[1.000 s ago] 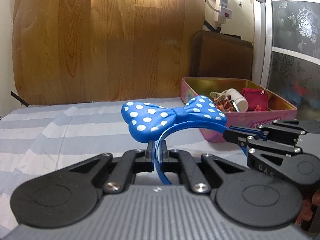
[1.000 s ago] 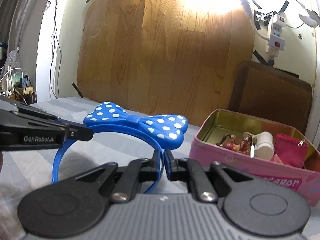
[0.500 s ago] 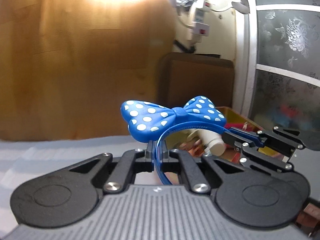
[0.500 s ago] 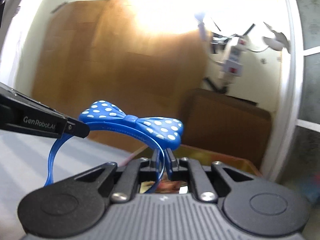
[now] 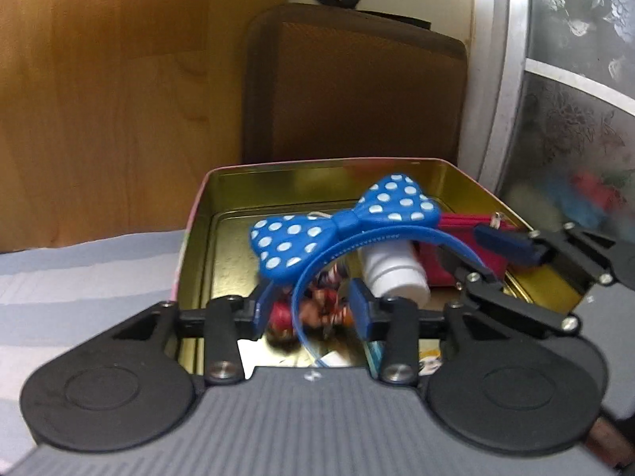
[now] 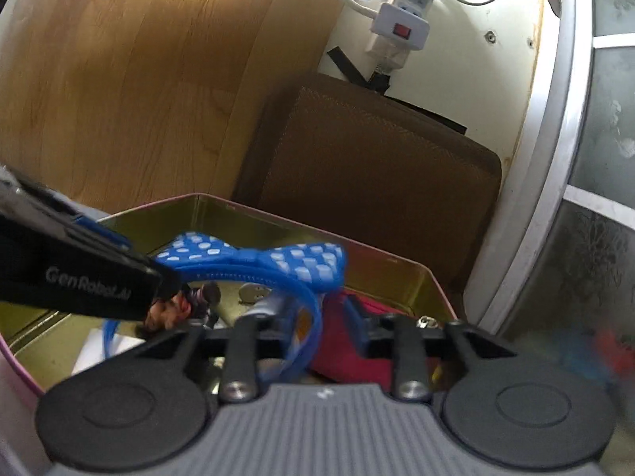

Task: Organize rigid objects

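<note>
The blue polka-dot headband (image 5: 349, 222), judged light, springy and slick, is seen over the open tin (image 5: 198, 230), its thin band running between the just-opened, spread jaws of the left gripper (image 5: 309, 309) and right gripper (image 6: 317, 327), where any re-grip is best taken.

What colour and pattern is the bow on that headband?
The bow is bright blue with pale polka dots; the left wrist view shows it best.

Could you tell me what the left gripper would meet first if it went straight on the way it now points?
Probably the blue headband between its open fingers, then the clutter in the tin.
</note>
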`<state>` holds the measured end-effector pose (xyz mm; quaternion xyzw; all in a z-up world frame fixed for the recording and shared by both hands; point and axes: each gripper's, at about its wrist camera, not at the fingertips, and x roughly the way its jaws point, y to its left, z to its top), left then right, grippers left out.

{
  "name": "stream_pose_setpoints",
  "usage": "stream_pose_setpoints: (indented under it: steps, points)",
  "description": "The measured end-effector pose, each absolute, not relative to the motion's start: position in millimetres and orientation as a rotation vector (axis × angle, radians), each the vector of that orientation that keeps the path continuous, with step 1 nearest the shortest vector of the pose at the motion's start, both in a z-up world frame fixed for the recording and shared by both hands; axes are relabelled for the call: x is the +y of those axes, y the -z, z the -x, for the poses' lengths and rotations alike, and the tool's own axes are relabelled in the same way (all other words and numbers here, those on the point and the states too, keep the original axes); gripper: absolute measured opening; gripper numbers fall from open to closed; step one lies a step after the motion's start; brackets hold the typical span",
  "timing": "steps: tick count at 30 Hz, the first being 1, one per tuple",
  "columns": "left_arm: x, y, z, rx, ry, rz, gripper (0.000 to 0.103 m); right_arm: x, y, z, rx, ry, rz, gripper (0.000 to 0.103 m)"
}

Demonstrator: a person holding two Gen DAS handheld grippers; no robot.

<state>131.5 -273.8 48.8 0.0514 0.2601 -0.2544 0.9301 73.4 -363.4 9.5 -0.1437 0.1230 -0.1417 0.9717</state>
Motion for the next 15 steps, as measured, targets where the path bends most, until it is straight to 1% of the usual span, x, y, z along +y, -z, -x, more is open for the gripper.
stream_pose_setpoints:
  steps: [1,3,5,9,12,15]
  points:
    - [-266.1,-50.0,-126.3,0.515,0.521,-0.099,0.049,-363.5,-10.2,-68.5,0.229,0.285,0.273,0.041]
    - [-241.6,-56.3,-113.0,0.467,0.509,-0.062,0.054,-365.6,-14.0,-54.2,0.176,0.3,0.218,0.042]
    - [-216.5,-63.2,-103.9,0.444,0.512,-0.005,0.055,-369.9,-20.0,-34.2,0.116,0.296,0.136,0.042]
    - [-171.4,-64.8,-89.2,0.477,0.482,0.043,0.056,-372.0,-18.6,3.6,0.04,0.294,-0.023,0.042]
    - [-146.0,-55.3,-76.5,0.513,0.447,0.06,0.056,-361.5,-10.9,21.6,0.019,0.281,-0.07,0.042]
    - [-131.8,-42.2,-68.6,0.562,0.409,0.065,0.059,-346.0,-2.2,35.3,0.038,0.255,-0.126,0.043]
